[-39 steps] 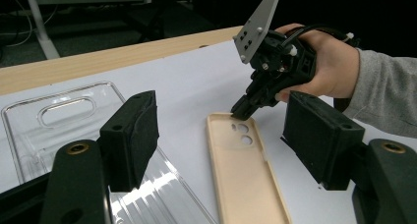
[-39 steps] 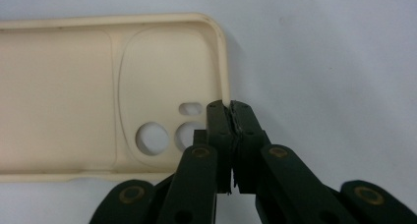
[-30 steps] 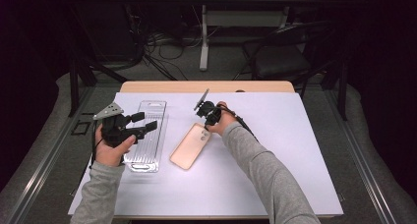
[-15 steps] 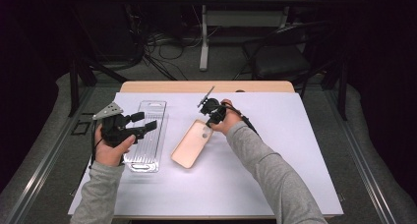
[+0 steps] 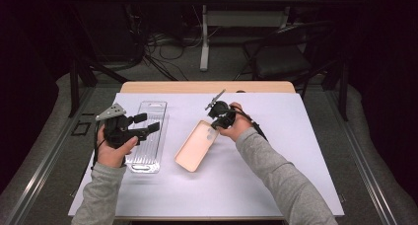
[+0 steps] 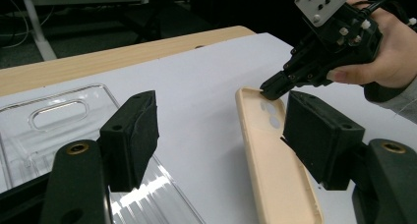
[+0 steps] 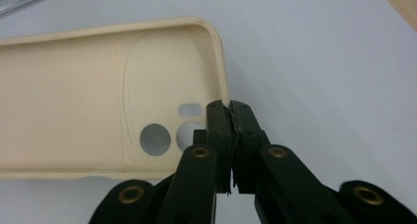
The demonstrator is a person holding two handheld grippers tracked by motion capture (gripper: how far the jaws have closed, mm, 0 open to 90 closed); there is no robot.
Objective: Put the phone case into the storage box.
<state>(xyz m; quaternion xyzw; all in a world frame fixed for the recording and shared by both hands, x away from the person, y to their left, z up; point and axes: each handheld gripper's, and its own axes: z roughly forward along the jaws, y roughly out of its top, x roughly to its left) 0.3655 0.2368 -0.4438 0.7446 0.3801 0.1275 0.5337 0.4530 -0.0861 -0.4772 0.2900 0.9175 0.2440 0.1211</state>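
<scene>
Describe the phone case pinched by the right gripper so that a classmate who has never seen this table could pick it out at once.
Start at the white sheet that covers the table and find the two phone cases lying near its middle. The beige case lies open side up, with the right gripper shut on its top rim by the camera cut-outs. Its neighbour, the clear case, is see-through; this one is opaque and cream-coloured.

Pale peach phone case (image 5: 196, 147), plain, with a slightly lighter inner panel. Clear ribbed tray (image 5: 147, 136), glinting white where light catches. White sheet (image 5: 276, 185) over a light wood table (image 5: 207, 87). Black left hand-held gripper (image 5: 147, 125) with a grey plate; black right hand-held gripper (image 5: 215, 125) with brass-coloured rivets. Grey sleeves (image 5: 276, 175). Dark surroundings, grey floor (image 5: 374, 161).
</scene>
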